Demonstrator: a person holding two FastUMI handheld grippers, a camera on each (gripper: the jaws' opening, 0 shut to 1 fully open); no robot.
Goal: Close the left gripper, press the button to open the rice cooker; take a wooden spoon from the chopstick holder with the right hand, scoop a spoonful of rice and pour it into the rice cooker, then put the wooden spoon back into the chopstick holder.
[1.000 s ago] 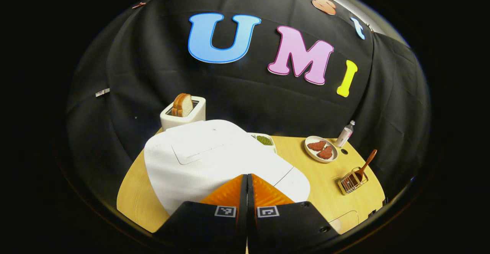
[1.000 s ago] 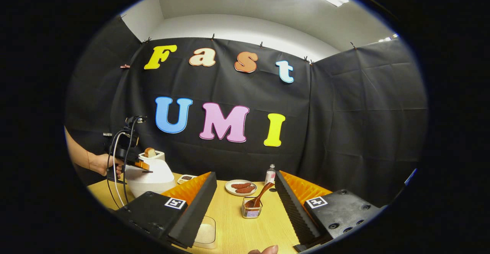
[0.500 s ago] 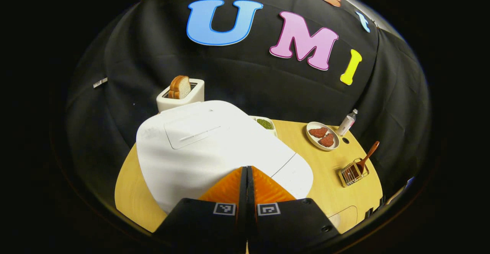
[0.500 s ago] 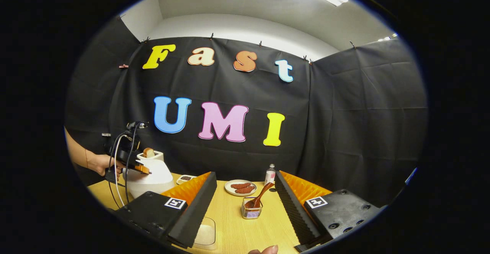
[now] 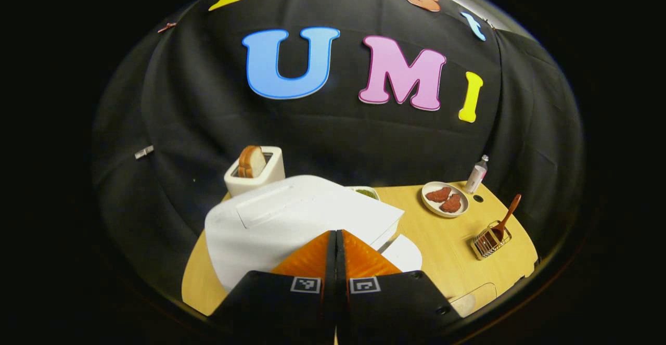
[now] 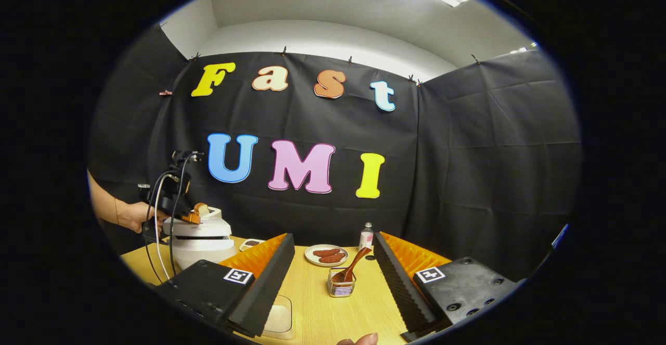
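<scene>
The white rice cooker stands right below my left gripper, which is shut with nothing held; its lid has sprung ajar, with a gap along the front edge. In the right gripper view the rice cooker sits far left with its lid raised a little, and a hand holds the left gripper at the lid. My right gripper is open and empty. The wooden spoon leans in the wire chopstick holder just ahead between its fingers. A clear tub of rice lies by its left finger.
On the wooden table sit a plate of meat, a small bottle, a toaster with bread behind the cooker, and a small dish of green beans. The spoon and holder stand near the table's right edge.
The rice cooker's lid has popped up from shut to ajar. My left gripper has risen and tilted back from the lid. The right gripper has hardly moved.
</scene>
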